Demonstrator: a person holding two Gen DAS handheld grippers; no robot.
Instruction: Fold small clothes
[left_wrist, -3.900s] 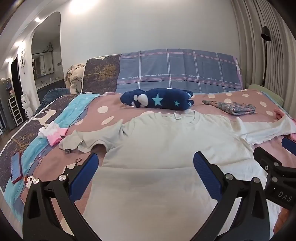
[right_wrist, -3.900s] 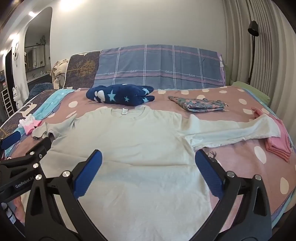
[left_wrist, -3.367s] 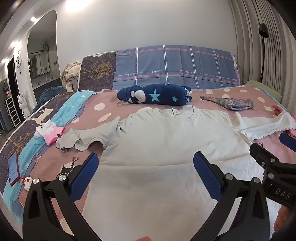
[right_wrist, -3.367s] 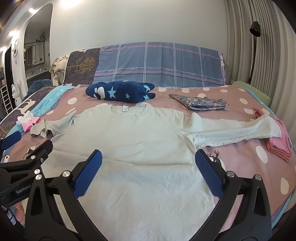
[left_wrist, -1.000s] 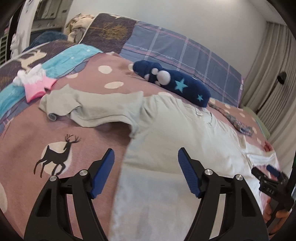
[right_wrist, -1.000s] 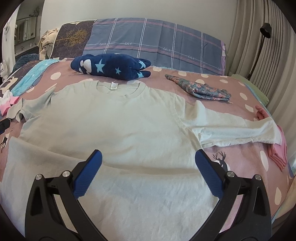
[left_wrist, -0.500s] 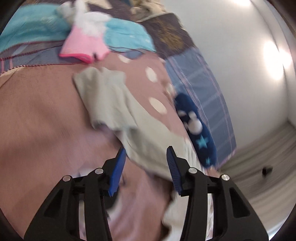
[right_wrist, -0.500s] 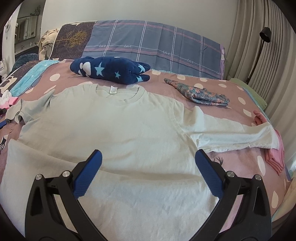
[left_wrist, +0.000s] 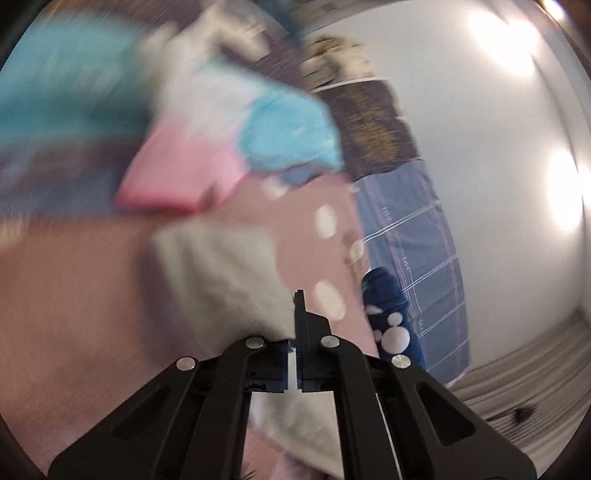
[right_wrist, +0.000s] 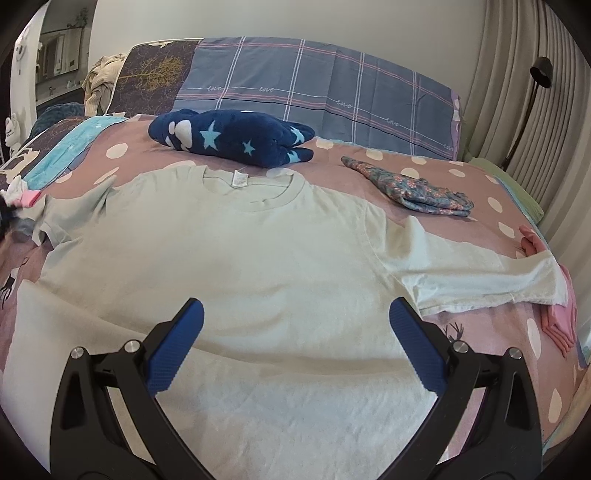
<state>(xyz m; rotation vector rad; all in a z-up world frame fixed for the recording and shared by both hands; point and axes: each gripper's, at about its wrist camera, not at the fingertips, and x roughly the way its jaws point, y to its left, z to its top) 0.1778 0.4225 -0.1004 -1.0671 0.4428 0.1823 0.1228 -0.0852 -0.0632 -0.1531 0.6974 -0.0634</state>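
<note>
A pale green T-shirt (right_wrist: 236, 266) lies flat on the bed, neck toward the pillows, sleeves spread out. My right gripper (right_wrist: 293, 343) is open and empty above the shirt's lower body. In the blurred left wrist view, my left gripper (left_wrist: 294, 354) has its jaws closed on the shirt's left sleeve (left_wrist: 225, 273). That sleeve (right_wrist: 74, 210) shows at the left edge of the right wrist view.
A navy star-patterned plush (right_wrist: 232, 138) lies behind the collar. A folded floral cloth (right_wrist: 417, 188) sits at the back right. Pink folded clothes (right_wrist: 561, 321) lie under the right sleeve end. Pink and white small clothes (left_wrist: 177, 177) lie by the left sleeve.
My left gripper swung left to the shirt's left sleeve and closed on it. My right gripper stayed open over the shirt and shifted only slightly.
</note>
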